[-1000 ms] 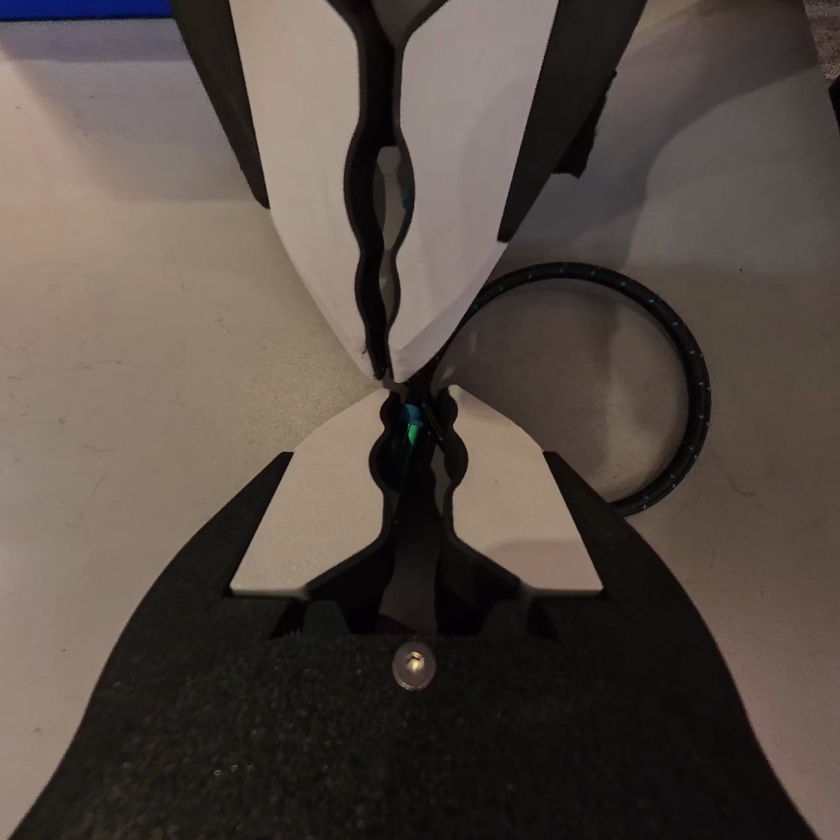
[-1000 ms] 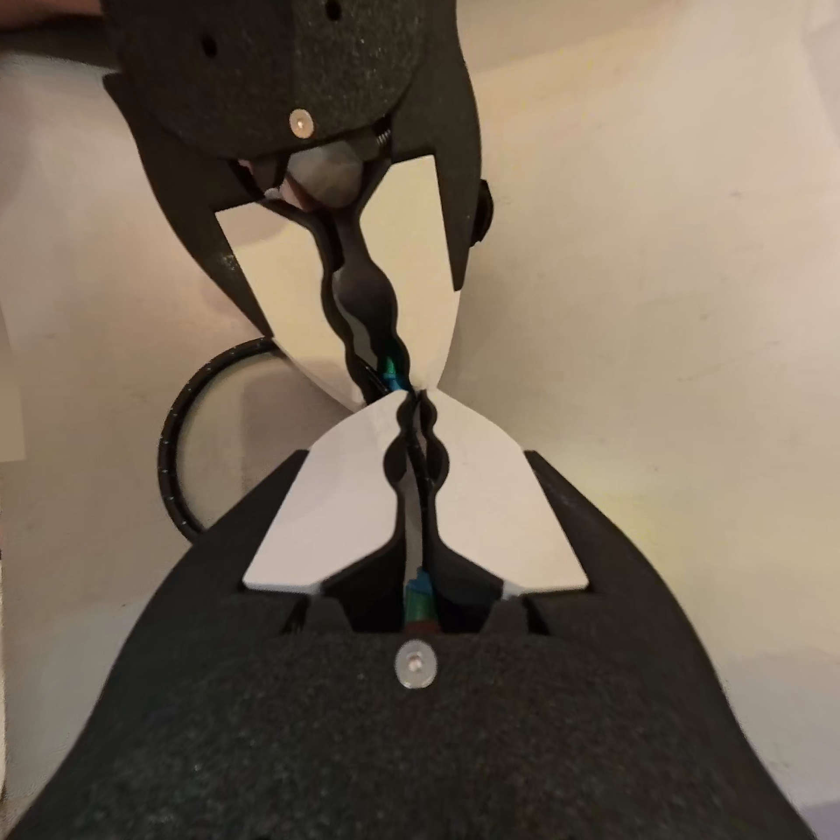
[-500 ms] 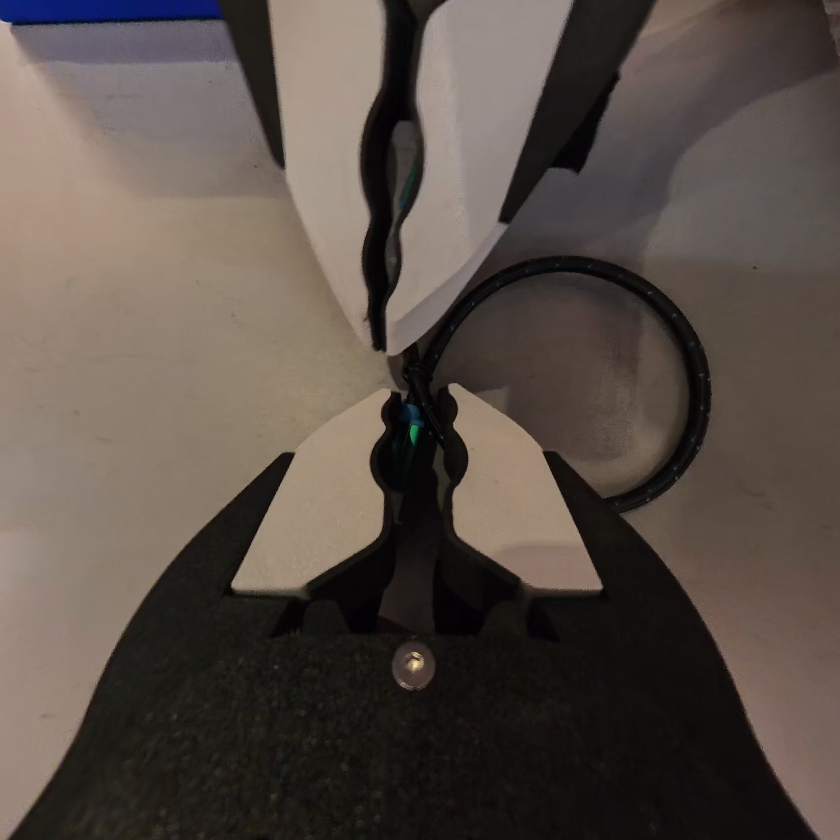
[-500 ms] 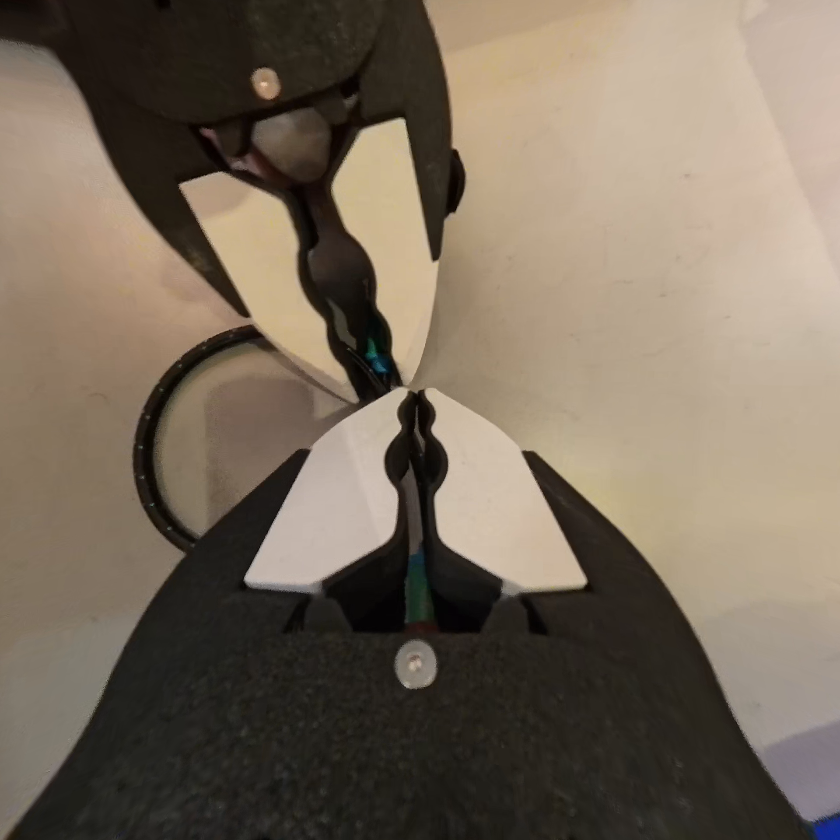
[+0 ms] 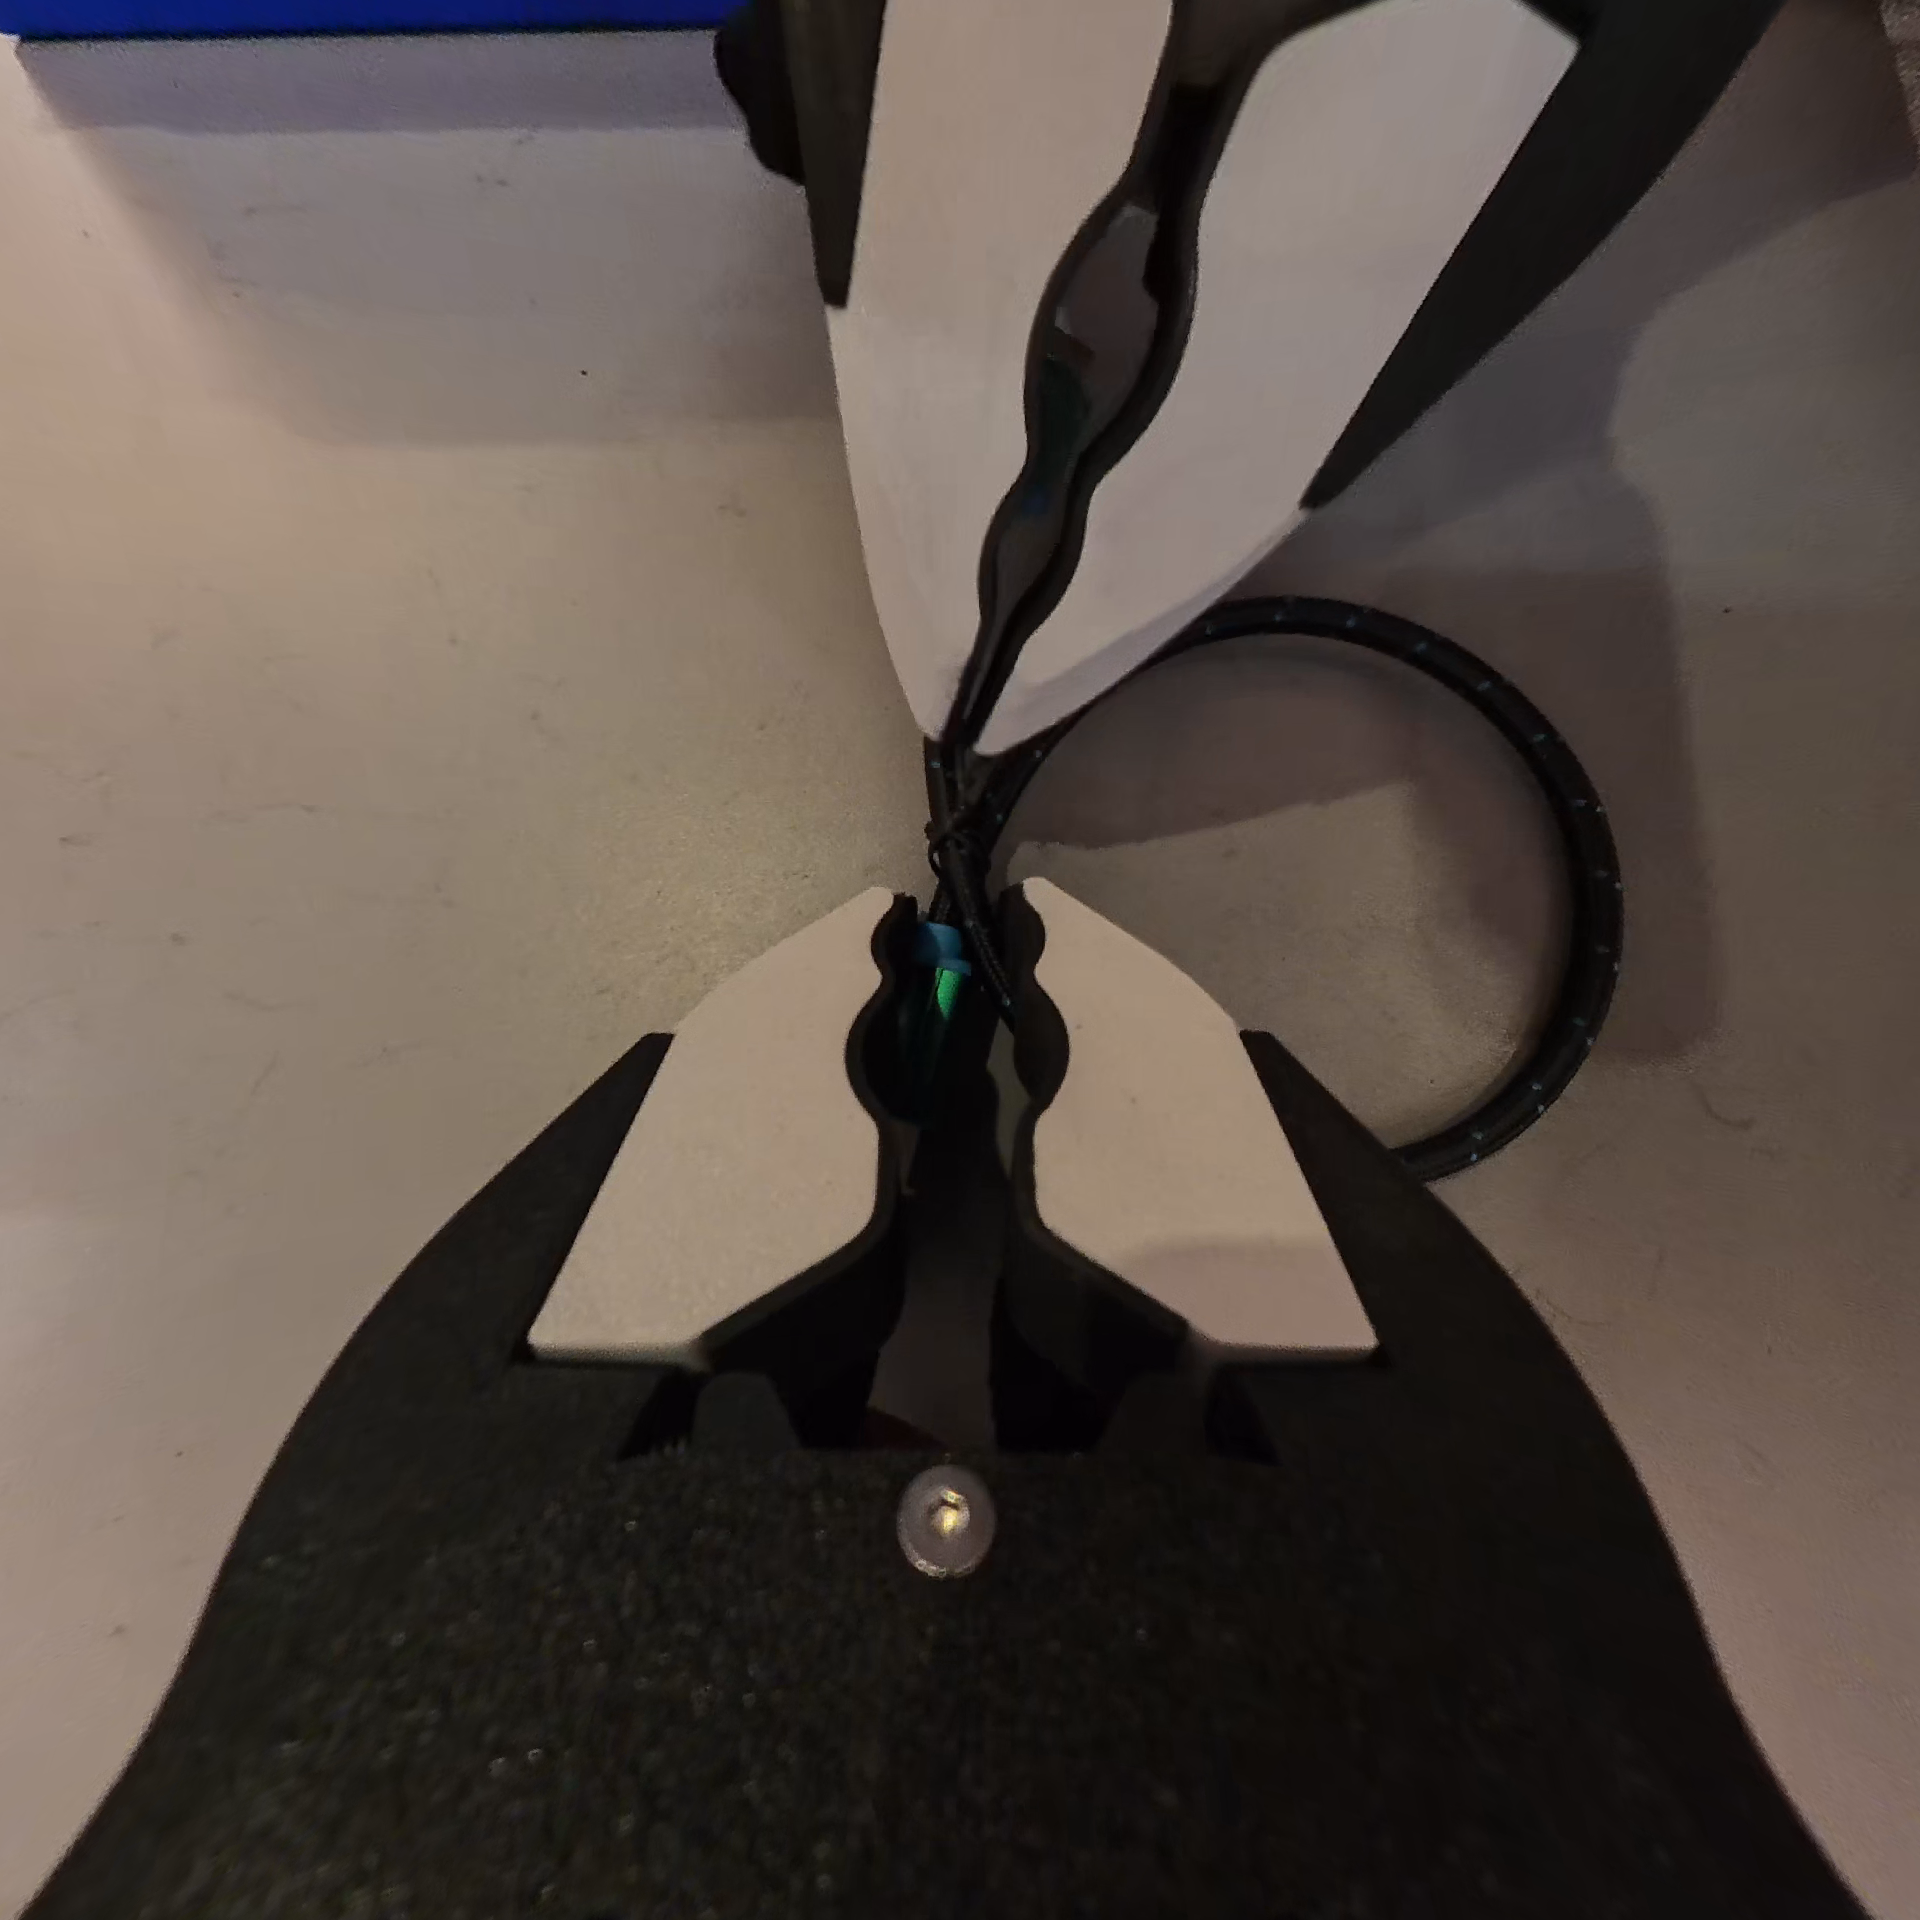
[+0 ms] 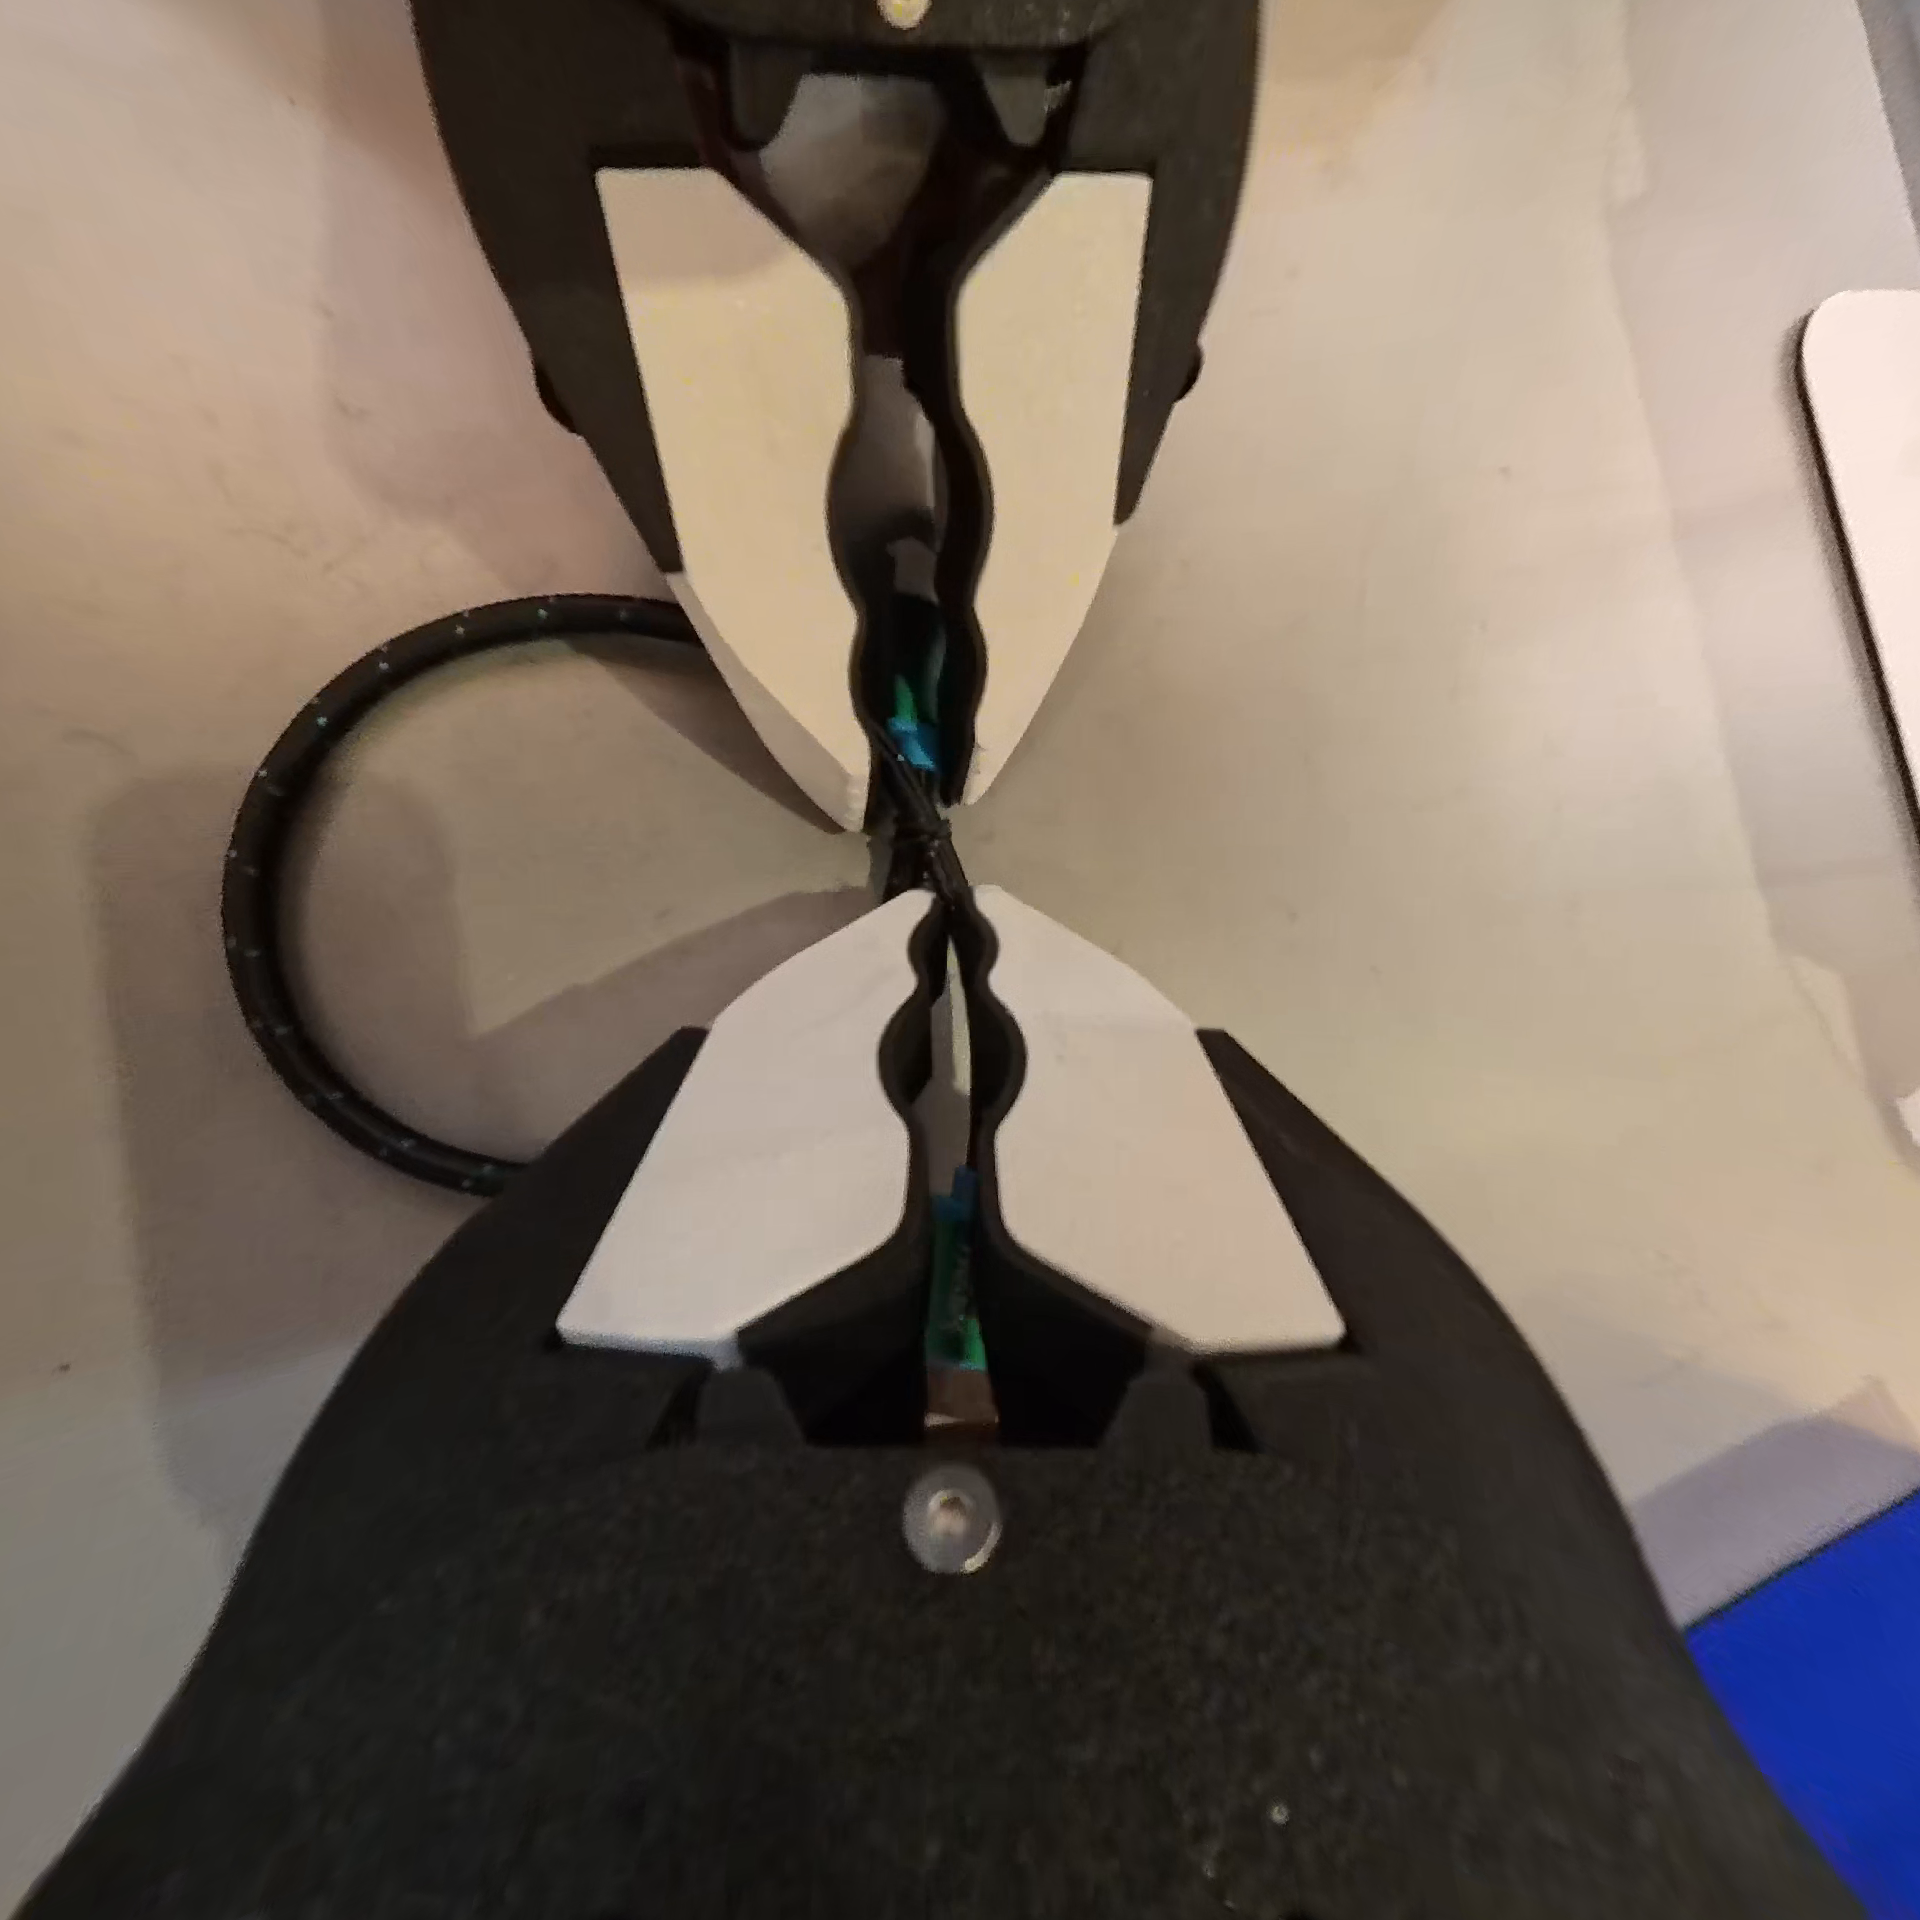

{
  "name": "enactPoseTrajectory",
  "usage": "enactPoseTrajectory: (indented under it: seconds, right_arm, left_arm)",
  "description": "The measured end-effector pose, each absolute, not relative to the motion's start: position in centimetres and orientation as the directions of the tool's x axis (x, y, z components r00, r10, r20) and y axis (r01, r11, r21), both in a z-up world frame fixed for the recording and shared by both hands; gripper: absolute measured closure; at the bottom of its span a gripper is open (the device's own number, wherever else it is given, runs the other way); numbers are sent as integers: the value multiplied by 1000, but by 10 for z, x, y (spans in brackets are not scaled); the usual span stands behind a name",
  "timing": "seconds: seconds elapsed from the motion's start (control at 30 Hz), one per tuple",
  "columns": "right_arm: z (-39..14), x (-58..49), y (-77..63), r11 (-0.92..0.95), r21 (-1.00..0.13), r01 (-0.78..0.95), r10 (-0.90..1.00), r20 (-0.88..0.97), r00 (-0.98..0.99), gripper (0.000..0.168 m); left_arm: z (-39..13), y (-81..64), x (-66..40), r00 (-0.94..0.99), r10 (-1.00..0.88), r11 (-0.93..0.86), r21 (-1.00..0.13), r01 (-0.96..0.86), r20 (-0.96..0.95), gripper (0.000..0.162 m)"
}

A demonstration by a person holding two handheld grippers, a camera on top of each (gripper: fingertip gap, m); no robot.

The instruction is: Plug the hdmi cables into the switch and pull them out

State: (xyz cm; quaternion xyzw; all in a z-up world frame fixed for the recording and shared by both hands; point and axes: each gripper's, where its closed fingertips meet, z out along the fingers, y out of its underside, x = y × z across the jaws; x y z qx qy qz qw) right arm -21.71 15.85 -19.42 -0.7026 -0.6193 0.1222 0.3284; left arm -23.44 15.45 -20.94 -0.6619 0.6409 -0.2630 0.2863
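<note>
Two handheld grippers meet tip to tip over a pale tabletop (image 5: 364,727), both clamped on one bundled black cable.

The left gripper (image 5: 951,904) and right gripper (image 6: 951,904) each pinch the braided cable (image 5: 1590,862) where a thin tie (image 6: 928,831) binds it between their tips; its loop curves sideways. Green-blue connector parts (image 5: 943,971) sit between white, wavy-edged fingers (image 5: 769,1122). No switch visible.

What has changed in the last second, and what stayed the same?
The two grippers drew apart: their tips nearly touched before, and now a short tied stretch of cable shows between the left gripper and the right gripper. Both stay shut on the cable; its loop stays on the table.
</note>
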Motion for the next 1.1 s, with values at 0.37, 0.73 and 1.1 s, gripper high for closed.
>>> enactPoseTrajectory:
  seconds: [0.37,0.73,1.1]
  right_arm:
    - [-199,-218,148,26,-605,796,951,261,167,153]
    - [-190,-223,161,40,-624,781,921,326,213,168]
    - [-197,-230,173,21,-597,802,911,341,231,168]
  left_arm:
    - [-209,155,-234,39,-999,-17,-716,-698,-14,144]
    - [-209,152,-235,25,-1000,-7,-716,-698,-14,144]
    - [-209,152,-235,21,-1000,-1,-716,-698,-19,144]
